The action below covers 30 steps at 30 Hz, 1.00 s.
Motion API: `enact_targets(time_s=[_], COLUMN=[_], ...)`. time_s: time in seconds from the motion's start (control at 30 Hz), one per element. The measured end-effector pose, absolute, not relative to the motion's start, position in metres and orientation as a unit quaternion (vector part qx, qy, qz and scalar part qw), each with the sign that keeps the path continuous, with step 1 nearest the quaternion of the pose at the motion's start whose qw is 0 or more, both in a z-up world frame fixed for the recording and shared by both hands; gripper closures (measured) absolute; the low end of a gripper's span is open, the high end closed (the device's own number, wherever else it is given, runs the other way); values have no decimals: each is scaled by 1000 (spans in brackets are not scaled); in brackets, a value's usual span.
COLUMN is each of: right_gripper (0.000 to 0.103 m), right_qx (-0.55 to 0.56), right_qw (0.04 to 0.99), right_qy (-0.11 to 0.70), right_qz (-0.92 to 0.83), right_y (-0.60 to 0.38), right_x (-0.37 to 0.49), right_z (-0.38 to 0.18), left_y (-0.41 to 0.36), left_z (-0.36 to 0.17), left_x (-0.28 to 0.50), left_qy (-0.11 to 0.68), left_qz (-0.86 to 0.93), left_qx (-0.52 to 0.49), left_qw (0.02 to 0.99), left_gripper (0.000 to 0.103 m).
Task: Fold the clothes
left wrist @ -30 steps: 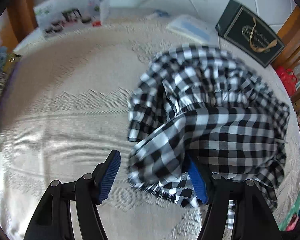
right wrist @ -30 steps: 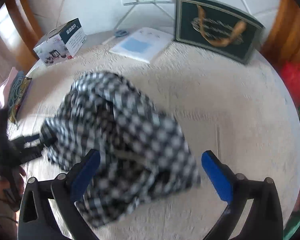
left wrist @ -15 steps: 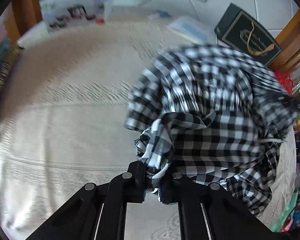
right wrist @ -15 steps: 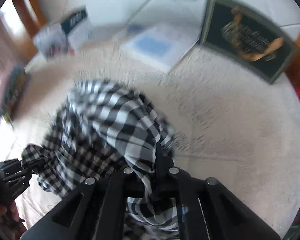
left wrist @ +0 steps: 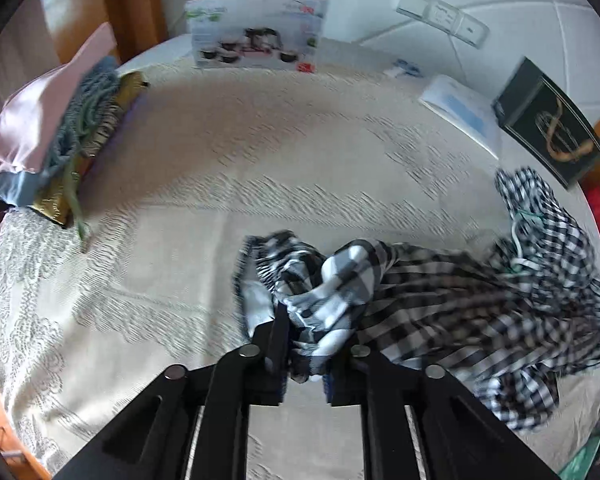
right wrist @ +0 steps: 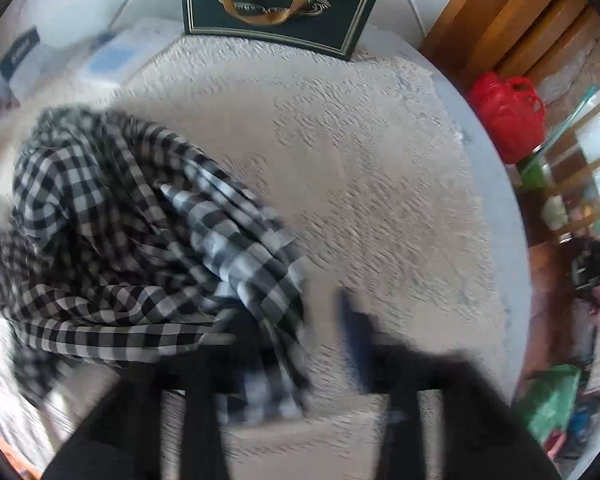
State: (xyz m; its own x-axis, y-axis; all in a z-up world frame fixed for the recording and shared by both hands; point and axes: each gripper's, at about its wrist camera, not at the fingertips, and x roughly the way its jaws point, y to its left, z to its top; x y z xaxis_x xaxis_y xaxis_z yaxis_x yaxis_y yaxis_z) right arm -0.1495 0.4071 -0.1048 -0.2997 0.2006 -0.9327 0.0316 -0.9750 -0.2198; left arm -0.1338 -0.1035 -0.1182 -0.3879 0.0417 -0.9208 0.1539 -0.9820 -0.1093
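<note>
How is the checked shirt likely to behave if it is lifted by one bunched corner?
Probably very floppy: the checked shirt sags in loose folds away from the left tool pinching it. It looks thin and light, since it crumples into small creases on the tablecloth. It may slip: cloth drapes over one finger of the right tool, whose jaws have just been opening.

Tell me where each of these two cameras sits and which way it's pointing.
Left wrist: on the left tongs, looking steeply down at the cream lace tablecloth; its black fingers pinch the black-and-white checked garment.
Right wrist: on the right tongs, aimed down at the table's far right edge; its blurred fingers have just been opening, cloth draped over the left one.
Shared: the garment, the dark green gift bag.
</note>
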Motion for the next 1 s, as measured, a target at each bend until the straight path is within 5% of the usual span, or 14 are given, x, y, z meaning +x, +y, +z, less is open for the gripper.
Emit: enact_targets(time_s=[0.03,0.07,0.13,0.17,0.27,0.37,0.9,0.97,1.0], right_gripper=[22,20,19,19,17,4,4,26,72], right_qx=[-580,-570,-551,-541,-533,-534,-564,-570,-574], right_qw=[43,34,13,-1,-42,-80,-96,-102,-105], right_qy=[-103,-107,-105,-103,-93,-94,-209,-219,-221], right_qz=[807,814,828,835,840,836,793,785,782], right_y=[406,405,398,393,361,322,158,160,161], right_x=[-146,-144,-145,-146,-155,-167,-211,-213,-213], right_z=[-99,-92,-76,-67,-53,-52,-143,-156,-162], left_y=[-98,-93,-82,-78,-77,-85,-117,-114,-112], left_z=[-117,-117,-113,-109,-97,-101,-174,-177,-178], left_x=[-131,-129,-131,-129,-123,-124,-153,-153,-153], left_qy=[87,85,81,76,75,75,67,64,63], left_qz=[-828,-827,-830,-834,-839,-833,-805,-805,-805], left_qx=[554,555,551,546,539,547,587,588,588], left_qw=[30,25,19,18,16,22,47,48,48], left_gripper=[69,59,11,9,8,7,9,19,39])
